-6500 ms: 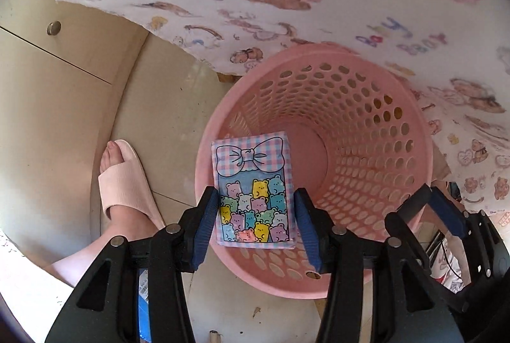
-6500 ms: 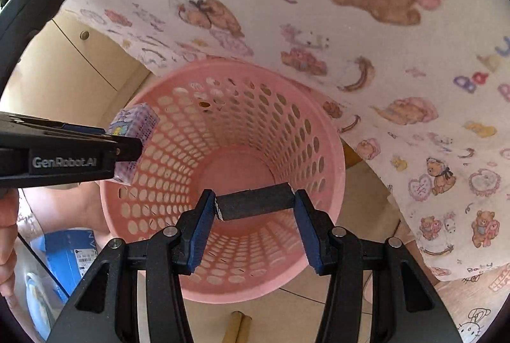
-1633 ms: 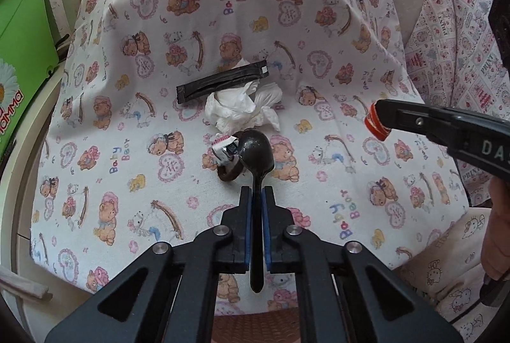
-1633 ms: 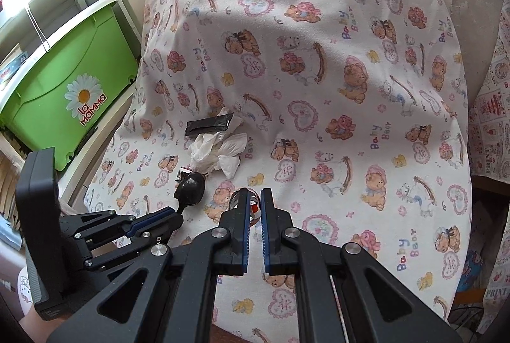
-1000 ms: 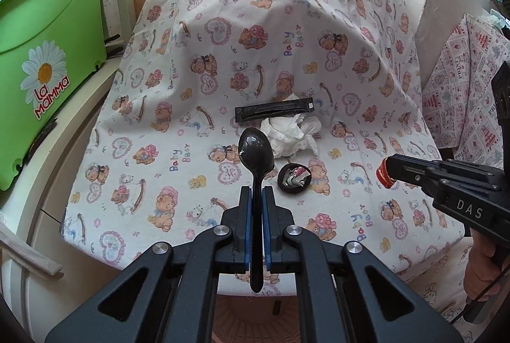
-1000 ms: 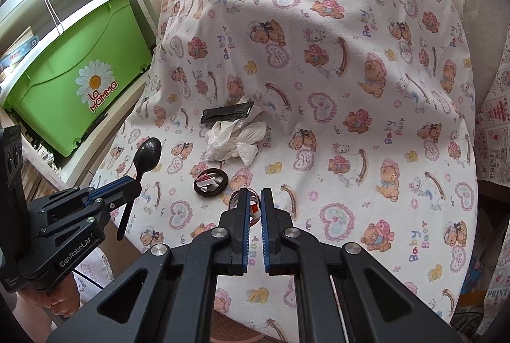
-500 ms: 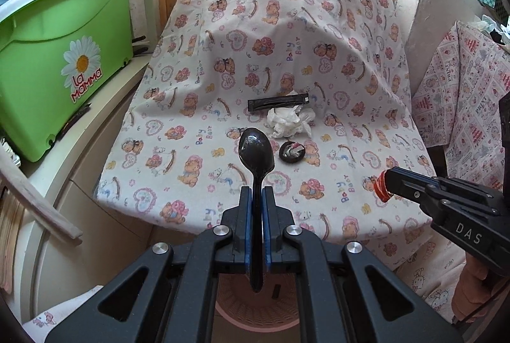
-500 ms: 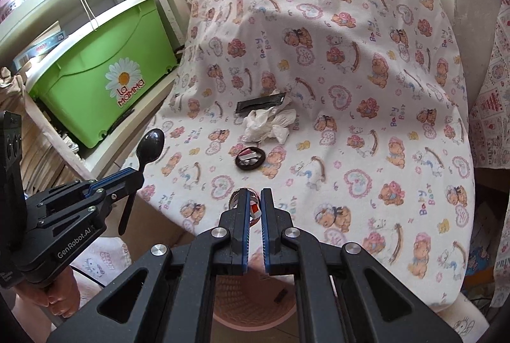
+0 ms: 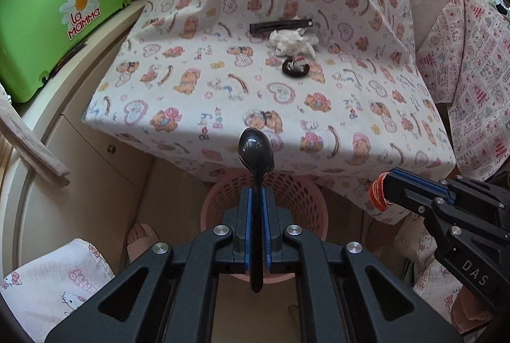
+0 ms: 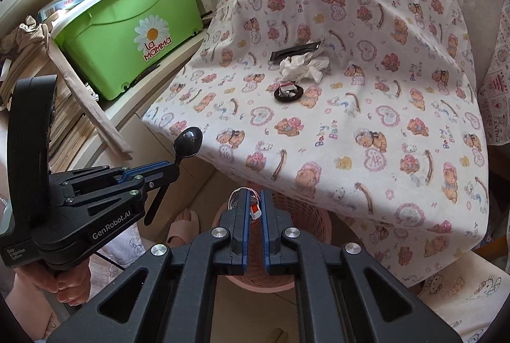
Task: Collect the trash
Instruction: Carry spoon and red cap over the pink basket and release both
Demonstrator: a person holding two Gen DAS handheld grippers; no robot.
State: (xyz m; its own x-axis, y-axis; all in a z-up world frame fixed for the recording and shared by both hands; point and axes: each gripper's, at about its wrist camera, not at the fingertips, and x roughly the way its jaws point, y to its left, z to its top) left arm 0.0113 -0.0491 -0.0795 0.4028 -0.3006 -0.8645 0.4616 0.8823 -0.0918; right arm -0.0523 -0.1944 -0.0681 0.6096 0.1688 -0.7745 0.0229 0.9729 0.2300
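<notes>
Both grippers are hovering over the pink basket (image 9: 223,193) on the floor, tucked under the front edge of the teddy-print surface (image 9: 191,56). The left gripper (image 9: 256,203) has its fingers clamped tight on the handle of a black plastic spoon (image 9: 256,152), bowl sticking up past the basket's far rim. The right gripper (image 10: 253,206) has its fingers pinched on a small clear ring with a red bit (image 10: 251,199), right above the basket. Well beyond the basket, up on the surface: a crumpled white tissue (image 9: 291,40), a black strip (image 9: 280,25) just behind it, and a black ring (image 9: 295,67) in front.
</notes>
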